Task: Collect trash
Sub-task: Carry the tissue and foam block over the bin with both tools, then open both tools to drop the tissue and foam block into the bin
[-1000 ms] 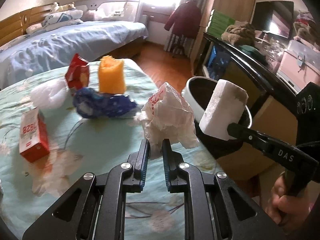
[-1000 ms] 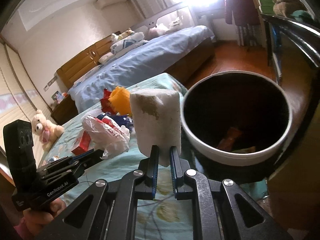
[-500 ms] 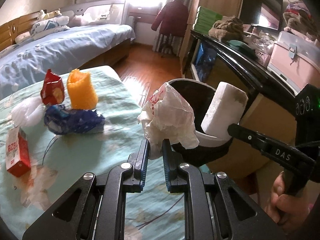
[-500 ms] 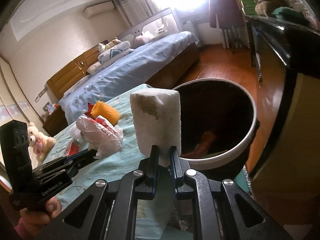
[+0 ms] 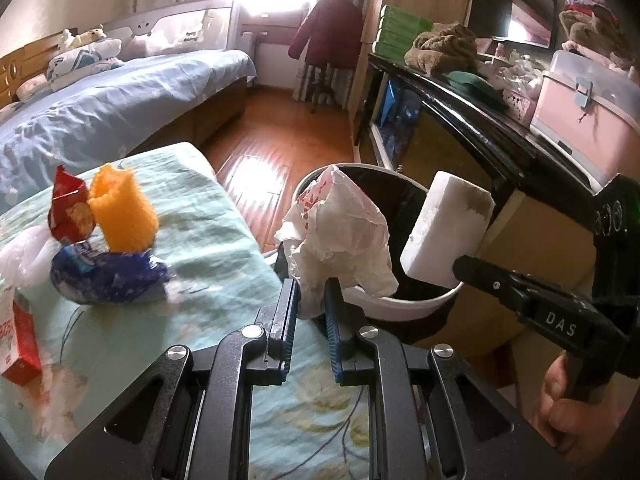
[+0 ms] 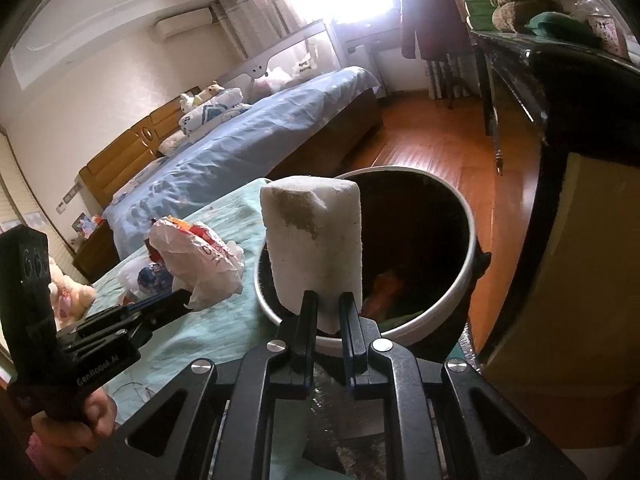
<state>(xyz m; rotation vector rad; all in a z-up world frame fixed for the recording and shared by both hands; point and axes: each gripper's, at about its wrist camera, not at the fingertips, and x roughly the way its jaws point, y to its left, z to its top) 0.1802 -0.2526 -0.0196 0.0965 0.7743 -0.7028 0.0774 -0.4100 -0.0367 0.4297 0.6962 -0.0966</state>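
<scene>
My left tool is clamped on a crinkled white paper wrapper with red print, held at the near rim of the round, white-rimmed, dark-lined bin. My right tool pinches a soft, rounded white foam block, stained grey-brown at its top, over the bin's mouth. On the worktop, under its wrinkled pale-green cloth, a spongy orange piece and a shiny red wrapper sit on a crumpled blue packet.

We see the bin just off the counter's edge, the wrapper and sponge above its rim, other trash left on the counter, the bed behind.
</scene>
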